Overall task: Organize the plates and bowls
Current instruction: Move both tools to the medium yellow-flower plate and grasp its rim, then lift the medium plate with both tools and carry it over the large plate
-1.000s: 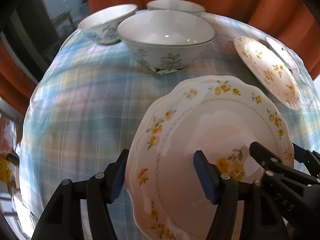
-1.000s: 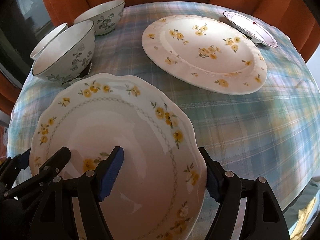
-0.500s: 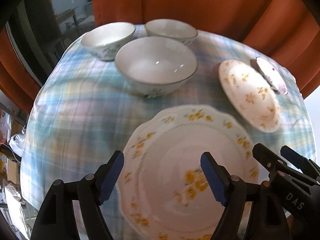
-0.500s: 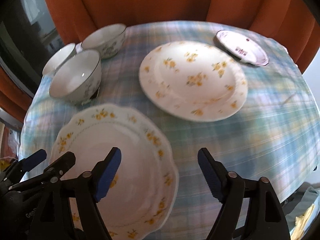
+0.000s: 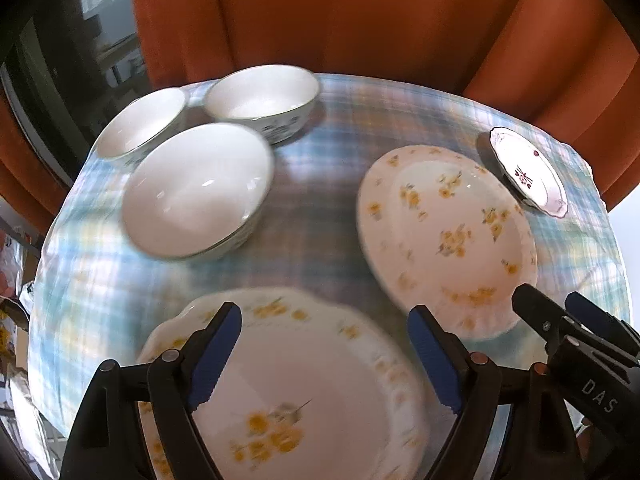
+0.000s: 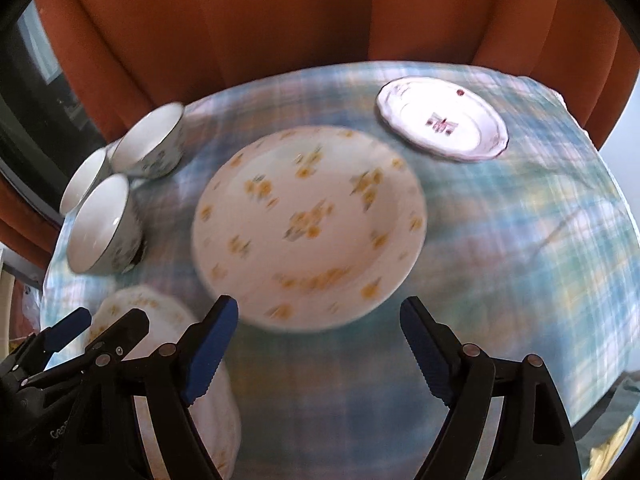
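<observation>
A scalloped plate with yellow flowers (image 5: 304,384) lies on the plaid tablecloth (image 5: 320,232) near the front edge; it also shows in the right wrist view (image 6: 160,320). My left gripper (image 5: 324,356) is open and empty above it. My right gripper (image 6: 318,350) is open and empty, above the cloth just in front of a second yellow-flowered plate (image 6: 308,224), which also shows in the left wrist view (image 5: 448,240). Three white bowls with blue flowers (image 5: 196,192) (image 5: 262,98) (image 5: 142,124) stand at the back left. A small white plate with a purple mark (image 6: 442,124) lies at the back right.
Orange curtains (image 6: 304,16) hang right behind the round table. The table's edge drops away at the right (image 6: 616,320) and at the left (image 5: 44,280). A dark window frame (image 5: 44,80) is at the far left.
Both grippers have lifted and drawn back from the scalloped plate, which now lies flat on the cloth. The right gripper has swung right, toward the second flowered plate.
</observation>
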{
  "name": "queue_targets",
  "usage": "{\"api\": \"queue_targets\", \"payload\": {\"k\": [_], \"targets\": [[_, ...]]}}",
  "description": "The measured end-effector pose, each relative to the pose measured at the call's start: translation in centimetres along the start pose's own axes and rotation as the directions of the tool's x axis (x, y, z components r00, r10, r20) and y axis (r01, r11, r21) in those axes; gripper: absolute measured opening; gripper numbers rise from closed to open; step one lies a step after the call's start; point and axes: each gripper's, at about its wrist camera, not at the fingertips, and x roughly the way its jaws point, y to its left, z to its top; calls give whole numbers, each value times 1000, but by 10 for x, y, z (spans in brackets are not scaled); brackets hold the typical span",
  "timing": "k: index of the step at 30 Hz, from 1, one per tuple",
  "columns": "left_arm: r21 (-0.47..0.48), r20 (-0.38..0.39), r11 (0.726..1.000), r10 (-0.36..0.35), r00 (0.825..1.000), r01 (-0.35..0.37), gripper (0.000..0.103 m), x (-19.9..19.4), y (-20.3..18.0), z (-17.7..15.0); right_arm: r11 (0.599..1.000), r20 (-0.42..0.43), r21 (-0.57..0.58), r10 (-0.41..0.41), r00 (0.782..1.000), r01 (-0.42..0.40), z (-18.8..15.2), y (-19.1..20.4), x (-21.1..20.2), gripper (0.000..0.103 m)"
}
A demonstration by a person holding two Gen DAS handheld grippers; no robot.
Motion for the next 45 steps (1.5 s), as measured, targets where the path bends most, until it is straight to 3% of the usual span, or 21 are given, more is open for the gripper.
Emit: {"api": "queue_targets", "payload": {"k": [10,20,23,24,28,34,45], "targets": [[-58,-26,997,53,998,-55,87,49,-45,44,999,-23,-41,10,1000,-11,60,-44,44,85],[-69,-82,992,97,992,-102,81,96,-57,59,998,-82,-64,22,996,-28,83,-53,97,85],[-68,-106,994,83,991,-90,77,105,-59,58,996,-96,-81,21,995,-29,83,-52,107,82],[-71,-97,994,74,993,-81,73,105,-59,57,996,-104,-85,24,994,-33,84,-51,110,77],[-63,-95,994,80,992,-86,74,105,-64,54,996,-128,-77,43,991,-54,80,-49,117,61],[-14,-113,997,70,991,-72,74,99,-72,46,997,-134,-71,10,991,-20,72,-52,112,59],[69,-157,997,34,987,-23,74,80,-97,5,999,-167,-12,-32,986,30,22,-88,80,59]]}}
